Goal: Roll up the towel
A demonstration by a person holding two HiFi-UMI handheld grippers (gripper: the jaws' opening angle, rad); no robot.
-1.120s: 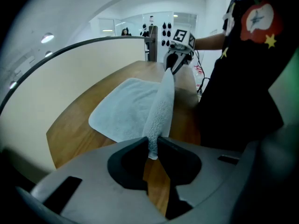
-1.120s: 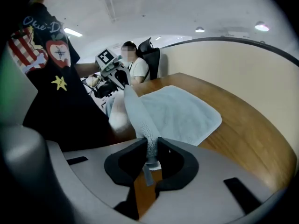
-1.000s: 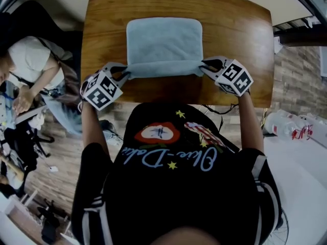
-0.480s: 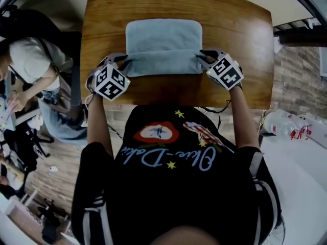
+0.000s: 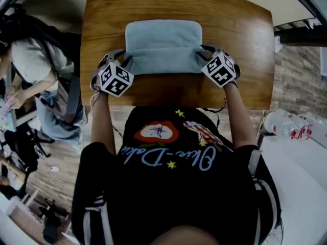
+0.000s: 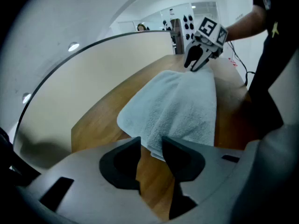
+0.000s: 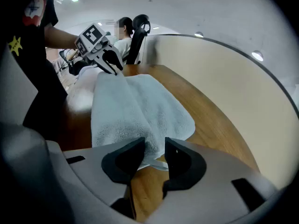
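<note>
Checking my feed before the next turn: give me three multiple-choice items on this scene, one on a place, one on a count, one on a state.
1. Where are the left gripper and right gripper on the light blue terry towel?
A. both at its far edge
B. one at each near corner
C. both at its middle

2. How many towels lie on the brown wooden table?
A. one
B. two
C. three

3. How does the towel lie?
A. flat in one layer
B. rolled into a tight cylinder
C. near edge turned over onto the rest

Answers: 1 B, they flank the near fold, and their jaws have just been opening with towel between them; 2 A, only one shows; 3 C, a doubled band runs along the near side.
</note>
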